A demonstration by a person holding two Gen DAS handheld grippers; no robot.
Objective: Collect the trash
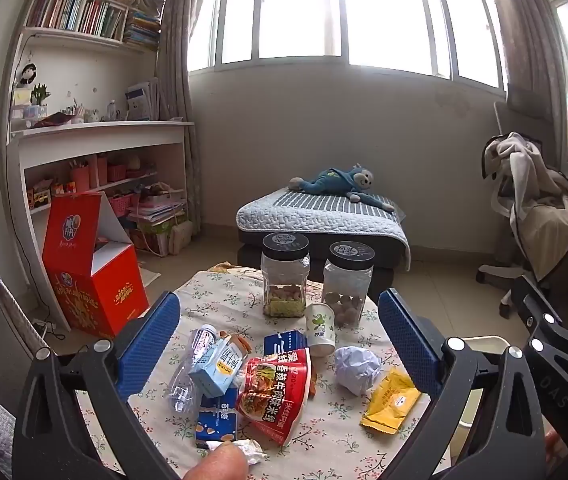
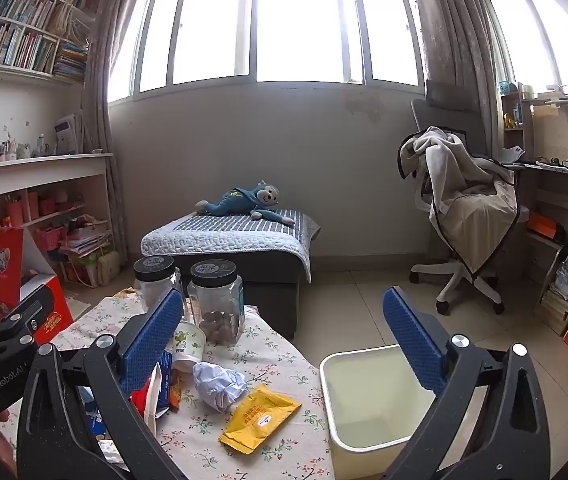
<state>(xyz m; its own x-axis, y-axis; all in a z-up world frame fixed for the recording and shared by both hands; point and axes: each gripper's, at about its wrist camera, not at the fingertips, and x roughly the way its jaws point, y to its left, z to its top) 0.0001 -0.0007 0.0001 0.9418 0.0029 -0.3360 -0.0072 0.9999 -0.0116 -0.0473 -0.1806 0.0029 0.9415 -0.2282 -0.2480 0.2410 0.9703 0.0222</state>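
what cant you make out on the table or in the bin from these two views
- Bottom of the white plastic bin: right wrist view, cut off by its near rim and the right gripper.
- Dark blue box: left wrist view, mostly under the red noodle packet.
- Crumpled foil wrapper: left wrist view, partly behind a fingertip.

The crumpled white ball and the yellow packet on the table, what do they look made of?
The crumpled white ball looks like matte paper: sharp creases, no shine. The yellow packet looks like thin plastic or foil film, smooth with a crimped, serrated end seal; which one is unclear.

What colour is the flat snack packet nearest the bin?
Yellow packet, with an orange label; clearest in the right wrist view.
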